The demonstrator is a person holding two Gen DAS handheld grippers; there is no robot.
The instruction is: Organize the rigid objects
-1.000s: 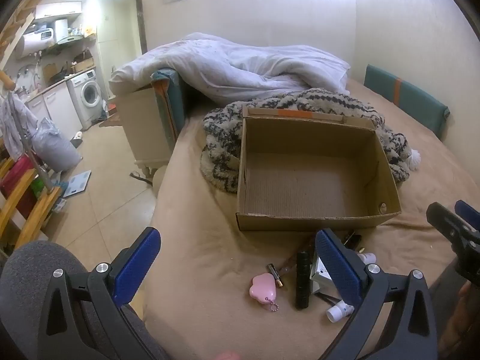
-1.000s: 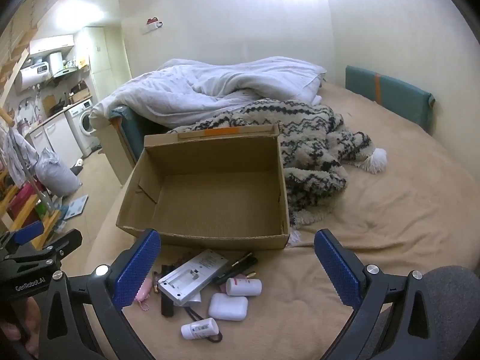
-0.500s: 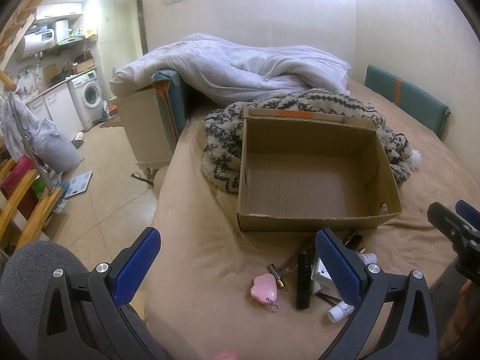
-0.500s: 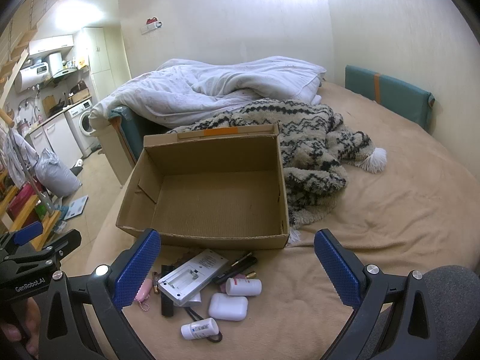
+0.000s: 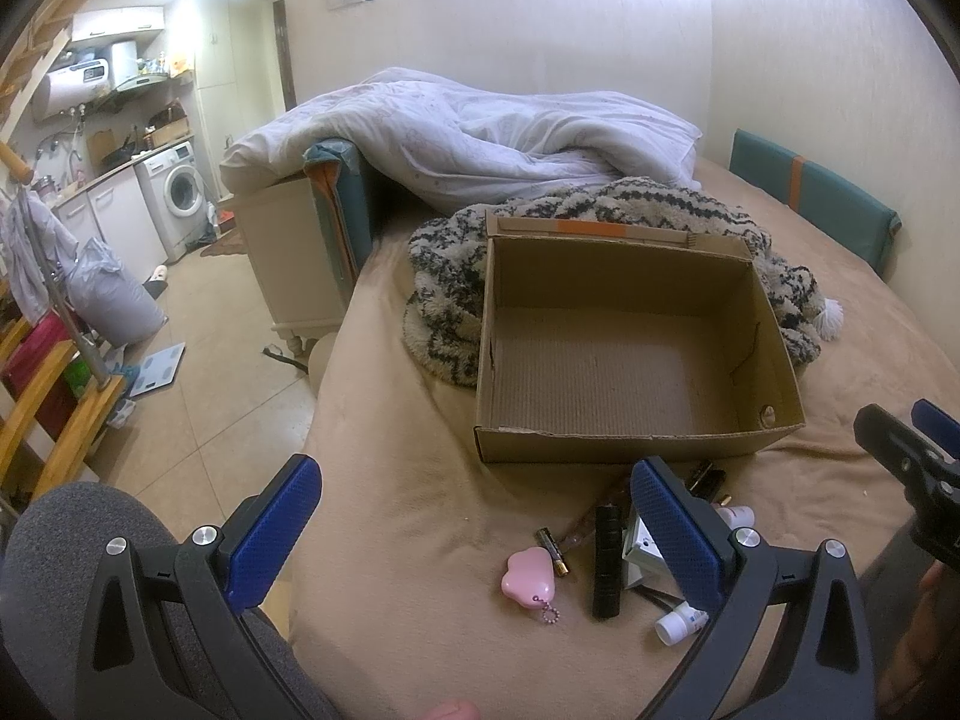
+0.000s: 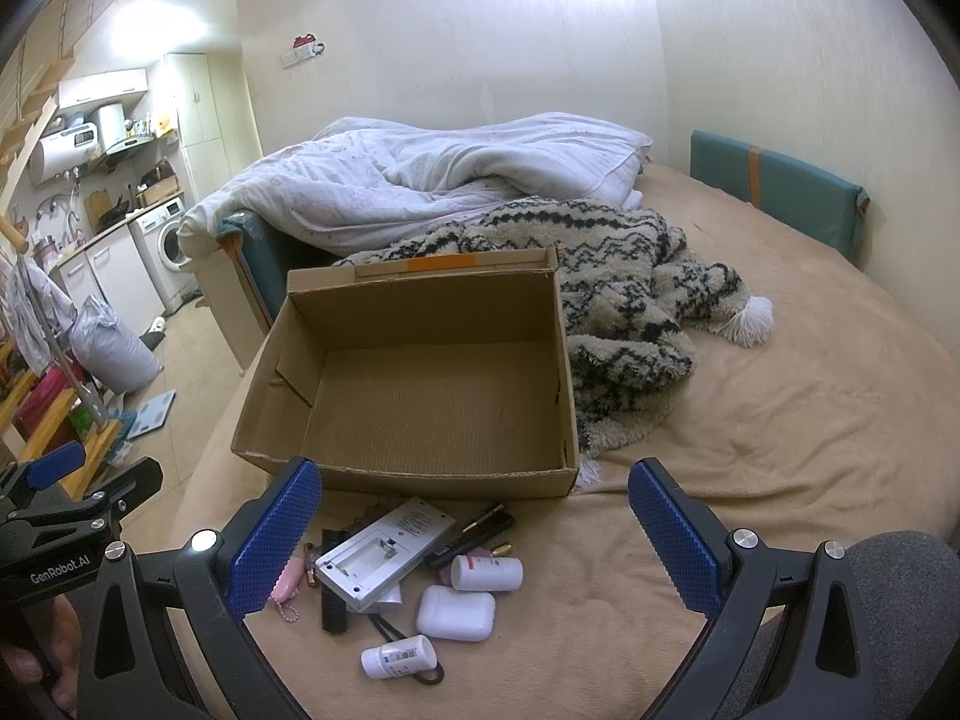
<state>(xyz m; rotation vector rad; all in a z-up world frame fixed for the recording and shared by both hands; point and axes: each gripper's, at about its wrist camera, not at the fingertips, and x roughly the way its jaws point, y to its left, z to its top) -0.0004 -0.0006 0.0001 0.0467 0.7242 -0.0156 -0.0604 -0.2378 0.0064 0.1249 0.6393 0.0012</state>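
An empty cardboard box [image 5: 624,444] [image 6: 420,474] stands open on the tan bed. In front of it lies a cluster of small objects: a pink heart-shaped case [image 5: 528,579] [image 6: 287,581], a black cylinder [image 5: 606,558], a battery [image 5: 552,549], a grey device [image 6: 387,552], a white earbud case [image 6: 456,612] and two small white bottles [image 6: 486,573] [image 6: 399,657]. My left gripper [image 5: 480,531] is open and empty above the bed's near edge, left of the cluster. My right gripper [image 6: 474,534] is open and empty above the cluster.
A black-and-cream knit blanket [image 6: 630,300] lies behind and right of the box, a white duvet [image 5: 480,144] beyond it. A teal cushion [image 6: 774,192] stands against the right wall. The floor [image 5: 198,372] and kitchen area lie off the bed's left edge.
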